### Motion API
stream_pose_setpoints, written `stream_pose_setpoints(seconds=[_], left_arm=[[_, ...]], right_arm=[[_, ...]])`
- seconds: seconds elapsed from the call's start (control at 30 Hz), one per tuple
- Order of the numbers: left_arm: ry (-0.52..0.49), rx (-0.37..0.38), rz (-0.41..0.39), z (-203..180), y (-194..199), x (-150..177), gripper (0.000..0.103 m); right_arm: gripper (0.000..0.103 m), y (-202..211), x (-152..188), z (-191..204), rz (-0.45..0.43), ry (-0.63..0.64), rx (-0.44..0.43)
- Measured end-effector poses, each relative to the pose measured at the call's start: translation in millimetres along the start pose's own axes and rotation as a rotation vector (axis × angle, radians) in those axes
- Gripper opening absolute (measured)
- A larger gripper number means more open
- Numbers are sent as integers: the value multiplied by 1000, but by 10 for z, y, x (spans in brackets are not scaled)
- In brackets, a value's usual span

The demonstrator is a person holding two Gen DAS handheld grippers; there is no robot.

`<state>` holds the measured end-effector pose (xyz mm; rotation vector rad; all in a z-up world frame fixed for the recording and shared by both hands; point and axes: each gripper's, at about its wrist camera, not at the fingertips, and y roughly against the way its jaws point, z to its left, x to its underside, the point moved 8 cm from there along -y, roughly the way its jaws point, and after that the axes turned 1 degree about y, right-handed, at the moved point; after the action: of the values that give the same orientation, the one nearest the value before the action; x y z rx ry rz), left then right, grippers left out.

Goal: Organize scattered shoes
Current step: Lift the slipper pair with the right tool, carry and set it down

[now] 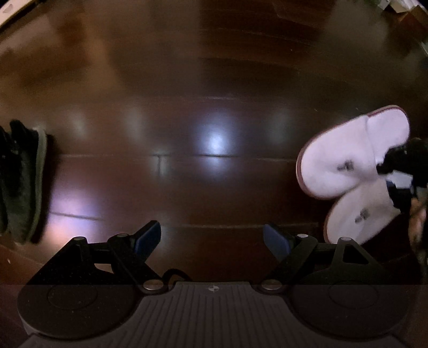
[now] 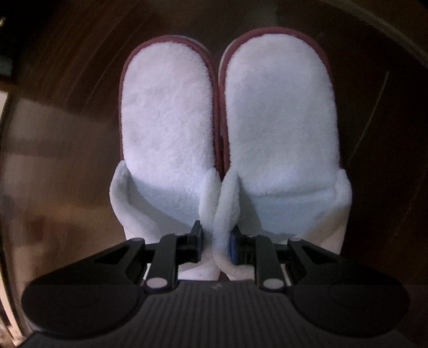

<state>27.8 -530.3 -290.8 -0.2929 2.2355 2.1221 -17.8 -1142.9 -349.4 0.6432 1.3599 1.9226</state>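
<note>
Two white fleece slippers with dark red trim fill the right wrist view, the left slipper (image 2: 165, 112) and the right slipper (image 2: 281, 112) side by side, heels away from me. My right gripper (image 2: 216, 241) is shut on the two inner edges of their uppers, pinched together. In the left wrist view the same white slippers (image 1: 345, 158) hang at the right edge, held off the floor by the right gripper (image 1: 396, 160), which is dark and blurred. My left gripper (image 1: 211, 238) is open over bare floor, with nothing between its blue pads.
A dark wooden floor (image 1: 208, 93) with bright light reflections spreads below. A dark fuzzy shoe with a grey sole (image 1: 25, 182) lies at the left edge. A pale strip (image 1: 10, 10) shows in the far upper left corner.
</note>
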Motion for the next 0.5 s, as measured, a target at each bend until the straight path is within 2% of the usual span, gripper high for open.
stream_pose_setpoints(seconds=[0.17,0.33,0.5], left_arm=[[-12,-4,54,-189,-193,166,88],[-70,6,-47,-555,-338,-238,88],[-38,22,-101,-677,-417,-465,88]], right_arm=[[21,-55,-311,-488,-21,-70,-23],[21,-160,-576,-1014,-30,-147,-43],[21,-240,-806,-1552,-54,-242,-38]])
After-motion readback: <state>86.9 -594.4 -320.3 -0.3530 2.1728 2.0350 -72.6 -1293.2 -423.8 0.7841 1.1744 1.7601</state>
